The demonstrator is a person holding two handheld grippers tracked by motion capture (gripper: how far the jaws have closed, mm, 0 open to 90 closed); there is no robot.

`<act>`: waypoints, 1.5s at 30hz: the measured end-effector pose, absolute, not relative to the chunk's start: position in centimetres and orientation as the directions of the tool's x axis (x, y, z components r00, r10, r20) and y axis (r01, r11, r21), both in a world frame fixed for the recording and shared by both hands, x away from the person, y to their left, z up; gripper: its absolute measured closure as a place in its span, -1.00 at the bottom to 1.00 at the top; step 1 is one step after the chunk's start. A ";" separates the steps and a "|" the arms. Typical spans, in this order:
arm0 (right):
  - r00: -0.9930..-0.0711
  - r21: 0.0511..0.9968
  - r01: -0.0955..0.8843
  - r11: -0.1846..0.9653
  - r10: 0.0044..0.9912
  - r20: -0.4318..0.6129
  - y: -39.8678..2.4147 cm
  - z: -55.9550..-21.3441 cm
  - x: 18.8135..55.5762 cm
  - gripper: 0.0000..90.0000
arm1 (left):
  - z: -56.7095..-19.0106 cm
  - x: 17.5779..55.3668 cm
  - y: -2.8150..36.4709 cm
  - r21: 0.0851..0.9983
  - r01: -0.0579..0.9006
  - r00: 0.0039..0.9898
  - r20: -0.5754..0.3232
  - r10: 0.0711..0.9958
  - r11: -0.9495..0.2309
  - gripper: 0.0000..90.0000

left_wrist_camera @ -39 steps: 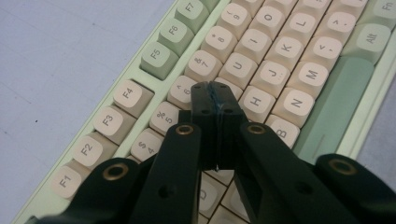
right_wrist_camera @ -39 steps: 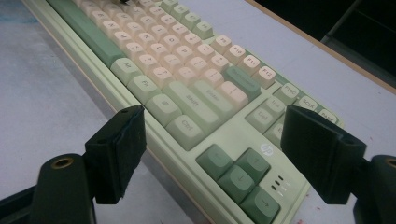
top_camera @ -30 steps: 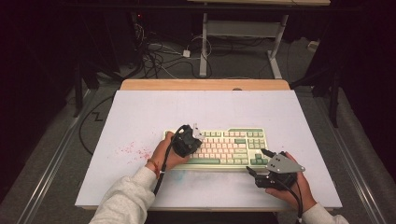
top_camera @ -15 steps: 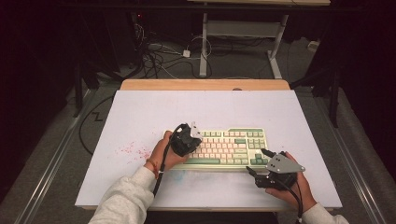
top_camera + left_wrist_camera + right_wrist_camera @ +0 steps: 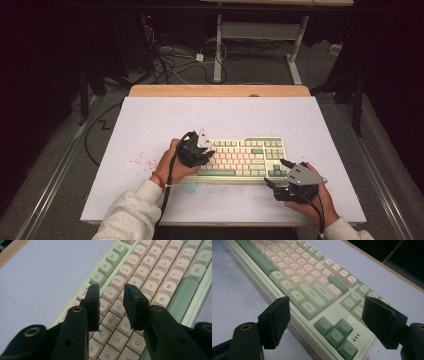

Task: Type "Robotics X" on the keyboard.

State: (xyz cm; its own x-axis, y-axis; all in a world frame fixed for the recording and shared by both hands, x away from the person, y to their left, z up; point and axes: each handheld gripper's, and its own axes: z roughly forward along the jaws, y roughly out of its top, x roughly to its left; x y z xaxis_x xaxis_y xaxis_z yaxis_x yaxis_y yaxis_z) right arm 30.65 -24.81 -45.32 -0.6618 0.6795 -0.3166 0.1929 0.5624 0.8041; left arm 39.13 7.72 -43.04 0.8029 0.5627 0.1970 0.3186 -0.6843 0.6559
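Keyboard: the keyboard (image 5: pixel 244 158) lies flat on the white desk (image 5: pixel 150 120), in the near half, slightly right of centre, its long side parallel to the near edge. Case pale green; letter keys cream; space bar and arrow keys darker green.

Left gripper: the left gripper (image 5: pixel 202 152) sits over the left end of the keyboard, held in the left hand (image 5: pixel 172 162). In the left gripper view (image 5: pixel 111 293) it points down over the letter block, near the 5, 6 and T keys.

Left jaws: released. They have just been opening; a gap stands between the pads and no key or other thing is clamped in it. Contact of the pad tips with the keycaps cannot be told.

Right gripper: the right gripper (image 5: pixel 277 172) is at the near right corner of the keyboard, held in the right hand (image 5: pixel 312 200). In the right gripper view (image 5: pixel 324 322) the jaws straddle that corner, with the arrow keys between them.

Right jaws: released, spread wide; both pads stand apart from the keyboard case.

Desk surface: red specks (image 5: pixel 135 160) lie scattered left of the keyboard, toward the left edge.
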 end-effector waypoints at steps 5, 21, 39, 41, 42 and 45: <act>-0.661 0.805 0.194 0.560 0.681 -0.315 -24.9 -45.3 30.7 -0.47 | -42.7 38.4 8.1 0.695 0.292 0.791 0.210 0.574 -0.657 0.05; -0.661 0.807 0.196 0.556 0.683 -0.310 -25.0 -45.2 30.7 -0.47 | -42.4 36.3 9.7 0.734 0.194 0.764 0.303 0.569 -0.651 -0.49; -0.664 0.806 0.194 0.559 0.680 -0.312 -24.9 -45.1 30.6 -0.47 | -43.2 34.3 12.4 0.731 0.157 0.719 0.376 0.584 -0.664 -0.54; -0.663 0.807 0.197 0.557 0.682 -0.309 -24.9 -45.1 30.6 -0.46 | -43.4 34.1 12.7 0.729 0.161 0.717 0.377 0.586 -0.666 -0.55; -0.662 0.807 0.197 0.557 0.682 -0.309 -24.9 -45.1 30.6 -0.46 | -43.4 34.0 12.9 0.730 0.161 0.716 0.377 0.588 -0.664 -0.55; -0.663 0.805 0.198 0.559 0.681 -0.309 -24.9 -45.2 30.7 -0.46 | -43.6 33.7 13.4 0.735 0.162 0.710 0.376 0.596 -0.658 -0.56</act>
State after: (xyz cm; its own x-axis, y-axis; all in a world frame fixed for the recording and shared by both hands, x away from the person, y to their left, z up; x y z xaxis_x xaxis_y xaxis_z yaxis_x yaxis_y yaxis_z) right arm 30.67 -24.85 -45.16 -0.6633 0.6815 -0.3094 0.1981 0.5585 0.8055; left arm 33.68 13.39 -43.63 0.7097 0.5956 0.3764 0.1622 -0.6580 0.7353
